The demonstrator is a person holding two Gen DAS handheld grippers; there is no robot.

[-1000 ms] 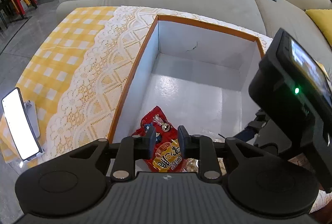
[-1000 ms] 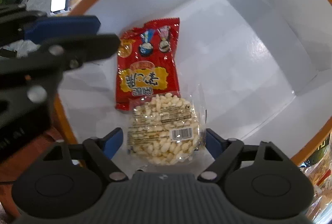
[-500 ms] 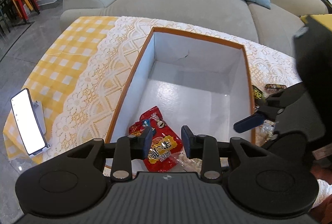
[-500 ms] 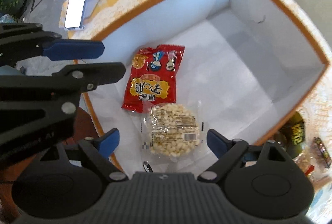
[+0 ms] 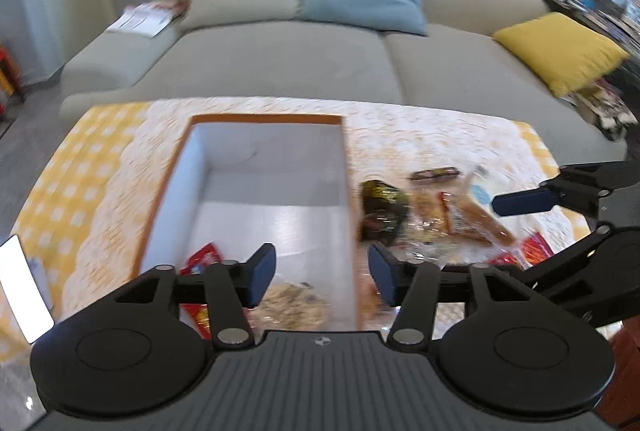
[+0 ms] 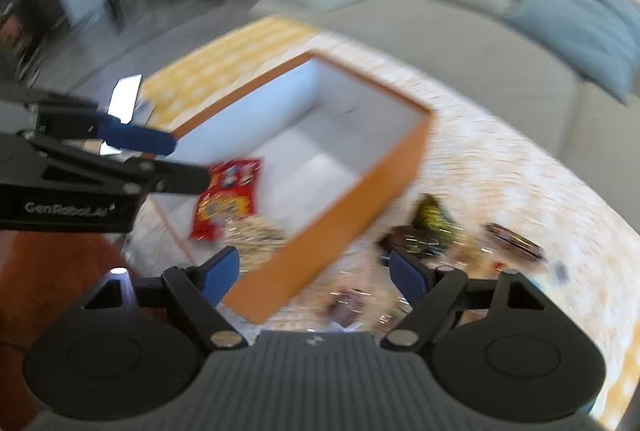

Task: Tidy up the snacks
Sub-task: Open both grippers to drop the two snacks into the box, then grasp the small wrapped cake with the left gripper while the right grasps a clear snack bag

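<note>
An orange-rimmed white box (image 5: 264, 119) (image 6: 332, 227) stands on the lace-covered table. Inside it, at the near end, lie a red snack packet (image 5: 202, 255) (image 6: 228, 199) and a clear pack of puffed rice (image 5: 292, 301) (image 6: 252, 231). My left gripper (image 5: 322, 273) is open and empty above the box's near right corner. My right gripper (image 6: 314, 273) is open and empty, above the box's near corner and the loose snacks. It also shows at the right of the left wrist view (image 5: 560, 207). Several loose snacks (image 5: 432, 211) (image 6: 436, 231) lie right of the box.
A phone on a stand (image 5: 22, 287) (image 6: 124, 103) sits at the table's left edge. A grey sofa (image 5: 320, 51) with cushions runs behind the table. A yellow checked cloth (image 5: 80, 159) lies under the lace.
Both grippers have risen and pulled back from the box. The left gripper has opened wide and swung right. The right gripper has left the rice pack in the box and moved over the loose snacks.
</note>
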